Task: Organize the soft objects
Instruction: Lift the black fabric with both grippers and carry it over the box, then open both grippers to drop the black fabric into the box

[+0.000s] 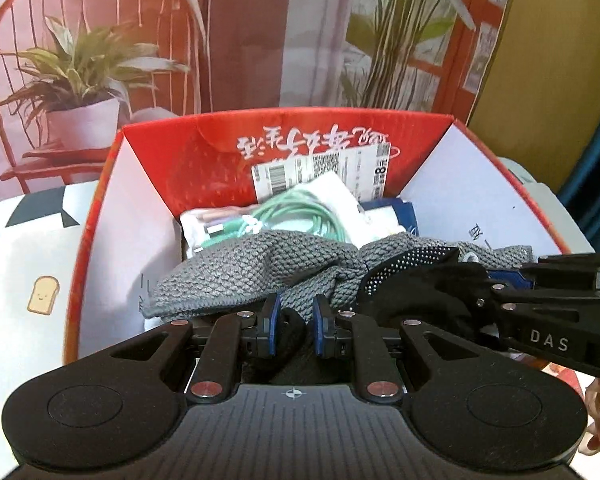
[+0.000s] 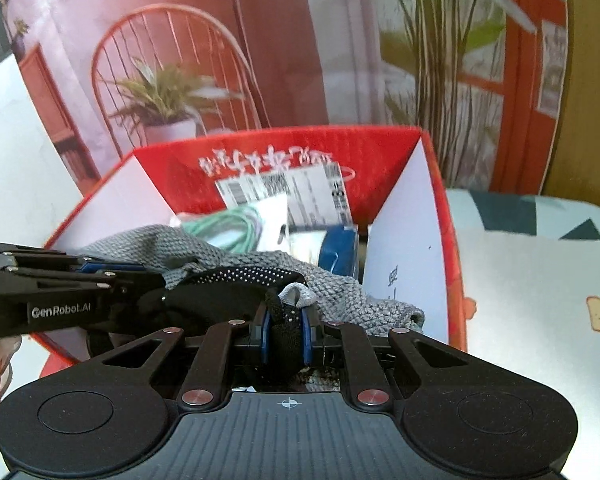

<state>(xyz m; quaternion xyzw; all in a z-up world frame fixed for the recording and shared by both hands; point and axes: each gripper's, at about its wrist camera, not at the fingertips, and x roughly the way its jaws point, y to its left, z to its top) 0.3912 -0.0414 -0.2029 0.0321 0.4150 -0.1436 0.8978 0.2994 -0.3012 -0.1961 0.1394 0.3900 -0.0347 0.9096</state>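
Black sock (image 2: pixel 236 300): limp, light, sagging over the near edge of the red box (image 1: pixel 112 184). Left gripper (image 1: pixel 294 322) and right gripper (image 2: pixel 286 332) are each pinching an end; edges are gripping best.

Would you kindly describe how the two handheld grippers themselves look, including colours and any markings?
Both are matte black plastic with linkage arms, silver rivets and blue pads on the fingers. The left gripper has a ribbed base with a small crosshair mark; seen side-on from the right wrist, it reads "GenRobot.AI". The right gripper matches it and carries "DAS" lettering in the left wrist view.
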